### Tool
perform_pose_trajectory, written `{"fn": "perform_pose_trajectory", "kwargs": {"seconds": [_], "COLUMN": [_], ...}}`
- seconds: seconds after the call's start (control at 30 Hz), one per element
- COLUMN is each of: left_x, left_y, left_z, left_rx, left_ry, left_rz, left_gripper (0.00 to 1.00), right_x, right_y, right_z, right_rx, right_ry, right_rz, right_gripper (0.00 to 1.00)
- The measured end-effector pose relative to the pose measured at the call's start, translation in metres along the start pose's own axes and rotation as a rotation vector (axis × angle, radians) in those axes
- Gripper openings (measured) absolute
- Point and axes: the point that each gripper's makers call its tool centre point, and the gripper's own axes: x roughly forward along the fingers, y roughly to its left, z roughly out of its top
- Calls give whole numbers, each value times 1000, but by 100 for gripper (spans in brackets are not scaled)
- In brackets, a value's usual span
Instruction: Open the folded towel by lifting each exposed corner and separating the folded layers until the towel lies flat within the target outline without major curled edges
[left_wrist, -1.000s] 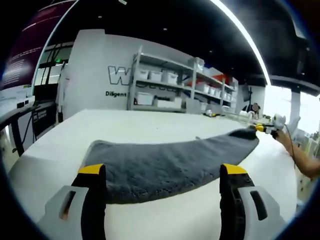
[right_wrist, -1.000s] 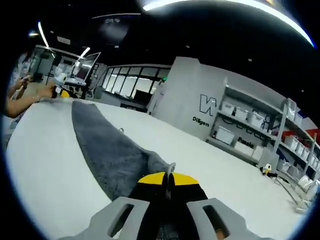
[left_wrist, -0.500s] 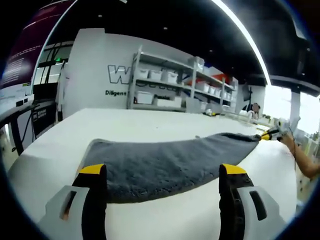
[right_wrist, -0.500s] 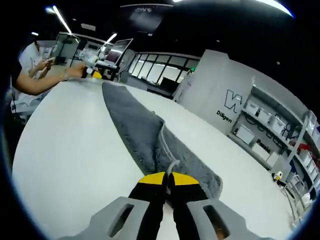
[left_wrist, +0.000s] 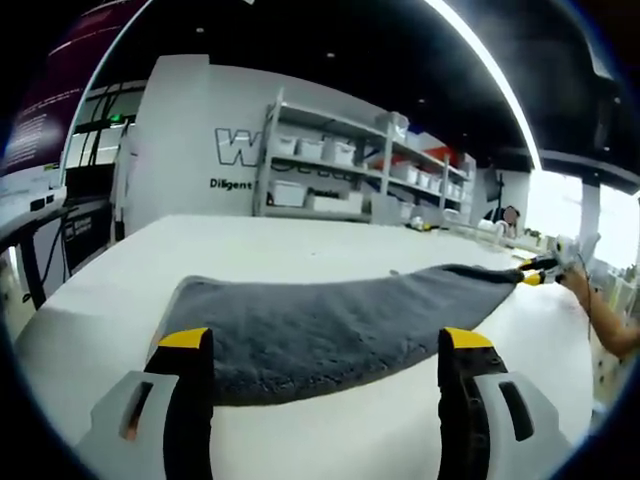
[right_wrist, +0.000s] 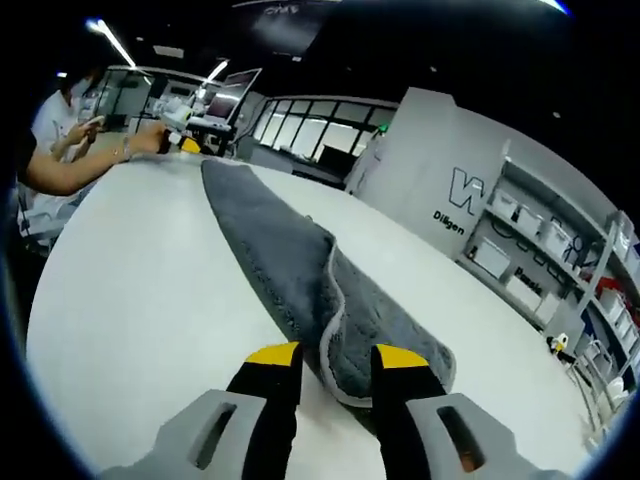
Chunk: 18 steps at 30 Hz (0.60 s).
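A long grey towel (left_wrist: 330, 325) lies stretched across the white table (left_wrist: 300, 240). My left gripper (left_wrist: 325, 345) stands open just short of its near edge, jaws wide apart and holding nothing. At the towel's far right end, a hand holds my right gripper (left_wrist: 532, 270). In the right gripper view, my right gripper (right_wrist: 336, 358) is open, with the towel's (right_wrist: 270, 240) folded end and its pale hem lying between and ahead of the jaws. An upper layer is doubled over there. The left gripper (right_wrist: 185, 143) sits at the far end.
Metal shelving with white bins (left_wrist: 330, 170) stands against the back wall behind the table. A person's arm (right_wrist: 75, 165) reaches in at the towel's far end. A dark desk (left_wrist: 30, 215) stands off the table's left side. Bare white tabletop (right_wrist: 140, 290) lies beside the towel.
My right gripper was shut on the towel's end and has opened, letting it go. That end now rests lower on the table. The left gripper has stayed put.
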Motion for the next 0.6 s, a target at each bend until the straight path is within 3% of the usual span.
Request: {"fn": "perform_pose_trajectory", "kwargs": {"seconds": [0.23,0.3,0.37,0.6], "left_x": [1,2,2,2], "left_y": [-4,-5,-7,-12], "left_z": [-4,-5,-5,-5], "left_rx": [0,7,15,27], "left_ry": [20,27,27,34], "left_rz": [-14,-17,-21,-42], "left_gripper": [91,92,92,94], "right_x": [13,17,20,13], "right_y": [6,7,5,10], "right_z": [8,5,3,6], "right_rx": [-48,-83,-105,-106], "right_ry": [10,46,65,47], "right_rz": [-12,-20,-39,-25], "right_gripper": [22,14,0,0]}}
